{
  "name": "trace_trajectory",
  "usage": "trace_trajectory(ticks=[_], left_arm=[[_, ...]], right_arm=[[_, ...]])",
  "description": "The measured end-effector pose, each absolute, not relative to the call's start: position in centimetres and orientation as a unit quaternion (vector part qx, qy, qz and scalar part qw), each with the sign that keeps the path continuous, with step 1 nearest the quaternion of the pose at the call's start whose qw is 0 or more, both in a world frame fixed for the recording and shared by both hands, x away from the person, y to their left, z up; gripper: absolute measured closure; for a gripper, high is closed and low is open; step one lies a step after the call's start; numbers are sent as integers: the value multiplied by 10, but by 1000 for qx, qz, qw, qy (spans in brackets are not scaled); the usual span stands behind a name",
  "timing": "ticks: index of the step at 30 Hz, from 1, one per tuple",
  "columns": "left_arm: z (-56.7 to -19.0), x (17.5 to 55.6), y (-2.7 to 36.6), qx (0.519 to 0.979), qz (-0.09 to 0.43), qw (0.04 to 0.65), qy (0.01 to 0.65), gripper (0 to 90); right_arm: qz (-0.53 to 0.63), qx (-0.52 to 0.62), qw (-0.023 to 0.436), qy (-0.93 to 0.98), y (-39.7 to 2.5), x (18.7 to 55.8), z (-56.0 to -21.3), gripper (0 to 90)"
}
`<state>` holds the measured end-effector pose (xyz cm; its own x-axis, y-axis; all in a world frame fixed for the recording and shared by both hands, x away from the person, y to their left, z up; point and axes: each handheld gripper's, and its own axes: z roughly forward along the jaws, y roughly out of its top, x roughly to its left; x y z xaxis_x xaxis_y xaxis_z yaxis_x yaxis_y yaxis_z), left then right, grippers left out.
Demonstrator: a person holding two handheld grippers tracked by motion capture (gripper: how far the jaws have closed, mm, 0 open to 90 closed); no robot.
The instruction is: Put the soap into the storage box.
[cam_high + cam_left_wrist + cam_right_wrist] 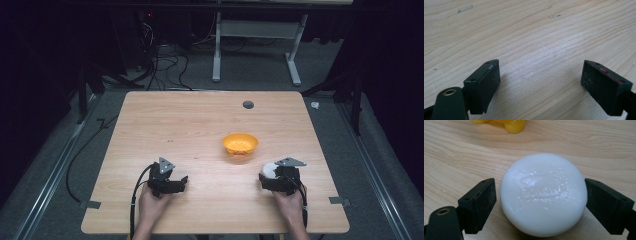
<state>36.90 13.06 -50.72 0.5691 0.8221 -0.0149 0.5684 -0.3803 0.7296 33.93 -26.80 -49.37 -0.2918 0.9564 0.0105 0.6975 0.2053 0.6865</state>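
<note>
Your right gripper (540,202) straddled white soap bar (543,193) on desk (190,130), jaws wide, barely apart from its sides. Orange bowl (240,144) just beyond soap. Your left gripper (540,86) wide open, holding nothing, low over bare wood.

soap (543,195) between right claw (540,202) jaws | bowl (240,144) behind | on table (200,125)

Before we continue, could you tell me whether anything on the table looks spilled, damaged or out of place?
Nothing stands out. The round white soap bar lies flat on the wooden table between the open right gripper jaws, and the orange perforated bowl stands upright.
</note>
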Motion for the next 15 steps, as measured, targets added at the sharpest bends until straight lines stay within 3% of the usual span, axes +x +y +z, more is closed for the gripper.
trace_trajectory(ticks=[15], left_arm=[[-507,369,131,811,179,355,428,162]], right_arm=[[295,551,223,748,-267,339,-499,227]])
